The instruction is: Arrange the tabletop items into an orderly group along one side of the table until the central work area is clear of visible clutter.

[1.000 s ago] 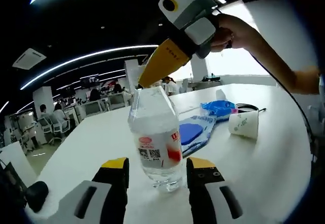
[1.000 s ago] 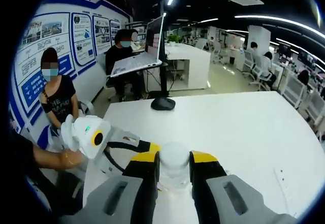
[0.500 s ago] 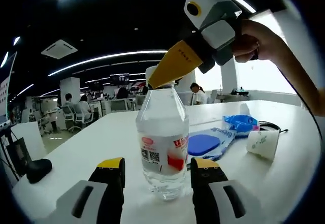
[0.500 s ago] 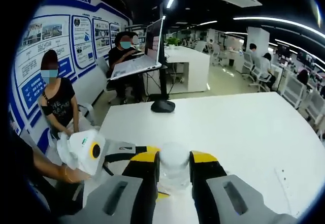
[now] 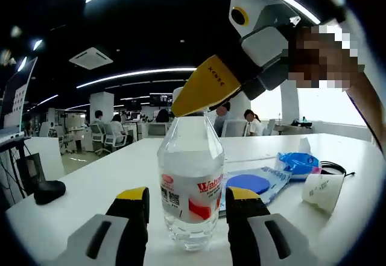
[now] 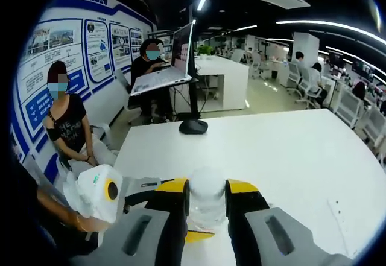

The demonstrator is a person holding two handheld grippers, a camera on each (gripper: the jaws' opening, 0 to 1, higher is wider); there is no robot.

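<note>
On the far left of the left gripper view there's a dark mouse-like lump [image 5: 49, 191] sitting on the table [image 5: 108, 175], well away from everything else. In the middle we've got the bottle [image 5: 190, 184] standing upright on the table between the left gripper [image 5: 187, 201], whose jaws flank it with small gaps, so we'd call it spread and not pinching. The right gripper [image 5: 205, 90] comes down from above onto the bottle top; in the right gripper view its jaws are closed on the cap [image 6: 206, 189]. Right of the bottle lie a blue pack [image 5: 260, 181] and a tipped paper cup [image 5: 322, 190]. We reckon we're mid-way through handling the bottle. Next we'd carry it over beside that pile, keeping it upright.
</note>
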